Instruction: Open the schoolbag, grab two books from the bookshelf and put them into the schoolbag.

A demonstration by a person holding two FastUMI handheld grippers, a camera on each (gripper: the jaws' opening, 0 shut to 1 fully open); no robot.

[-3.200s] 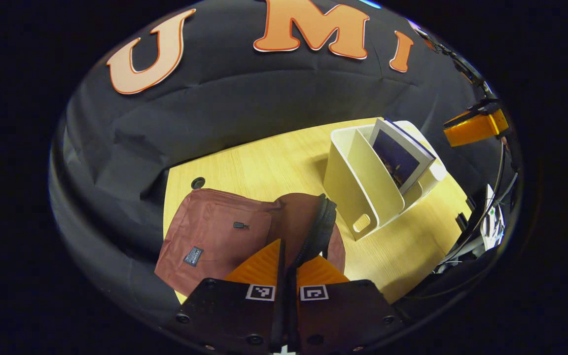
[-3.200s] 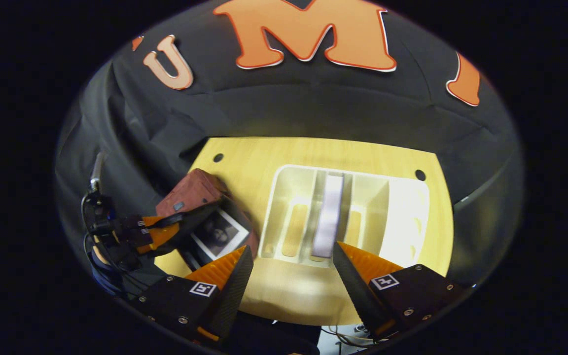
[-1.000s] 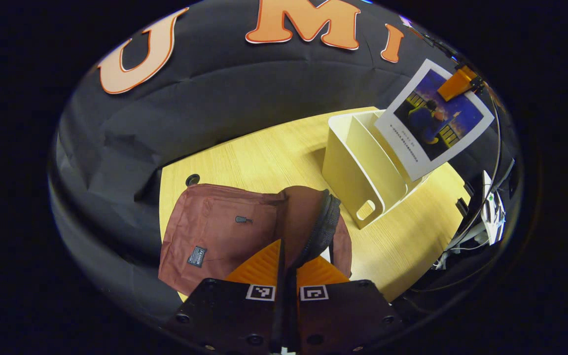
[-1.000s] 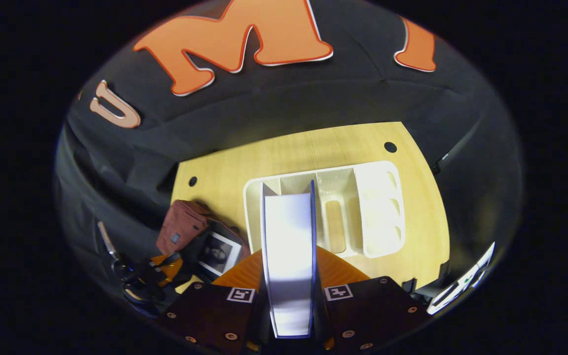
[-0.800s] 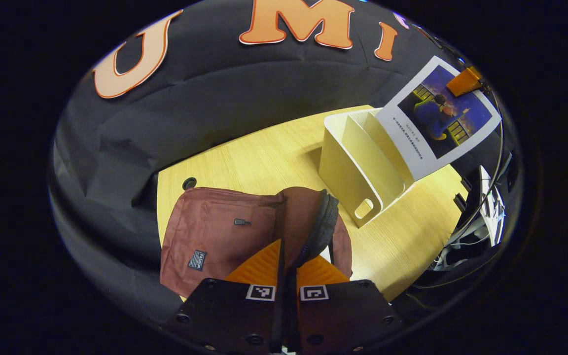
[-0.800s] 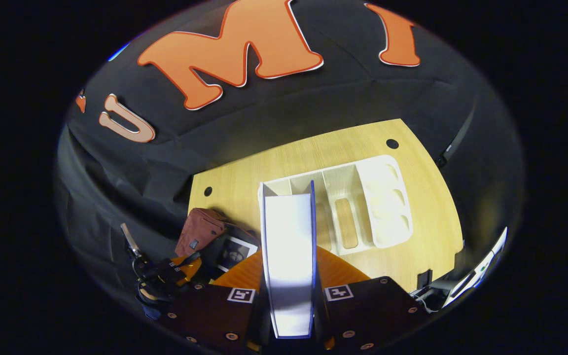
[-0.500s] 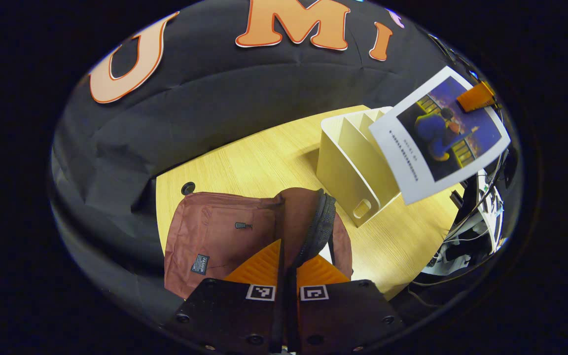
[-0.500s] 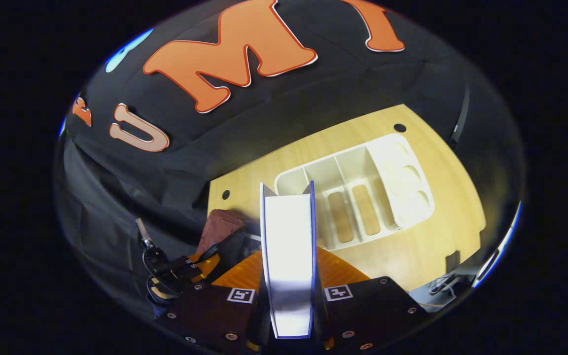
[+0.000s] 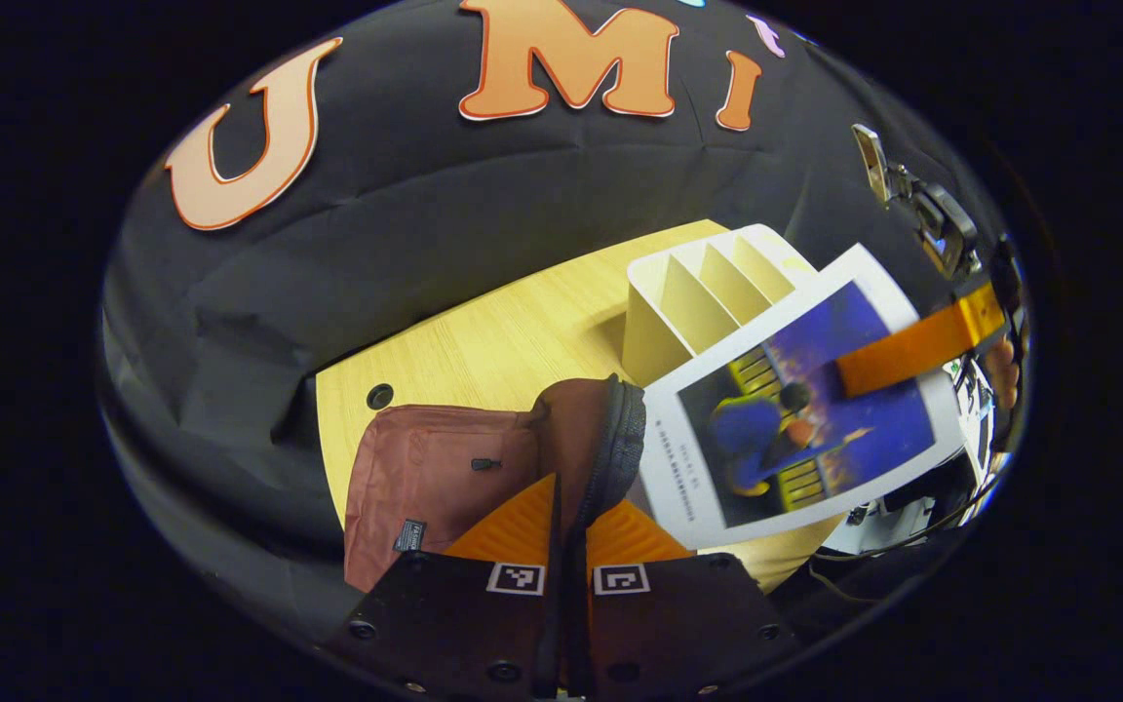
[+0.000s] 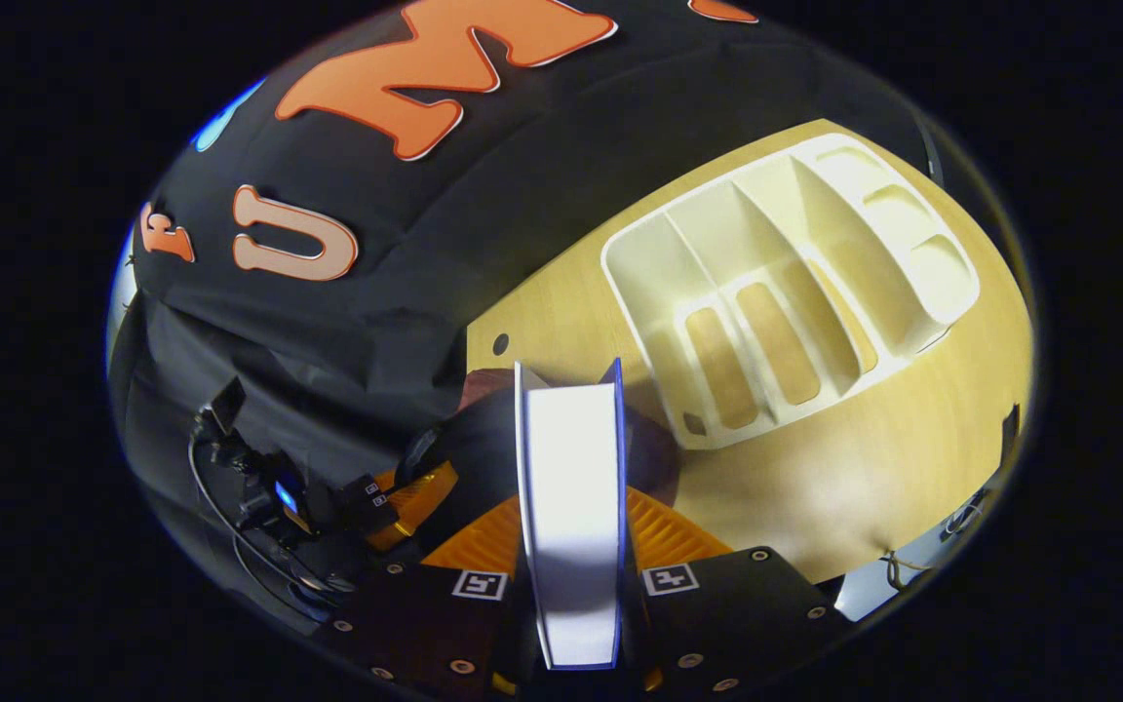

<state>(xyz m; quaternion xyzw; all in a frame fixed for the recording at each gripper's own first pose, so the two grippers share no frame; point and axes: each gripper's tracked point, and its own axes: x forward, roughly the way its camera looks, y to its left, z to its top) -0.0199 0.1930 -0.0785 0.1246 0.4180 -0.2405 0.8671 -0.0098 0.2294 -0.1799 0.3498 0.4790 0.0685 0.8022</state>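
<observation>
Rust-brown fabric of the schoolbag [image 9: 445, 468] lies nearest, on the tabletop [image 9: 484, 341]; the left gripper [image 9: 566, 531] is clamped on its zipper rim, apparently holding the mouth open. Just beyond, the right gripper [image 10: 571, 546] pinches a book [image 9: 795, 400] by its edge, hovering at that mouth, likely for insertion. Farther back stands the cream bookshelf [image 10: 795, 273], its slots bare.

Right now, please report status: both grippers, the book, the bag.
Left gripper shut on schoolbag zipper edge, holding it open. Right gripper shut on book, carried beside the bag mouth. Bookshelf slots bare. Nothing in the way.
</observation>
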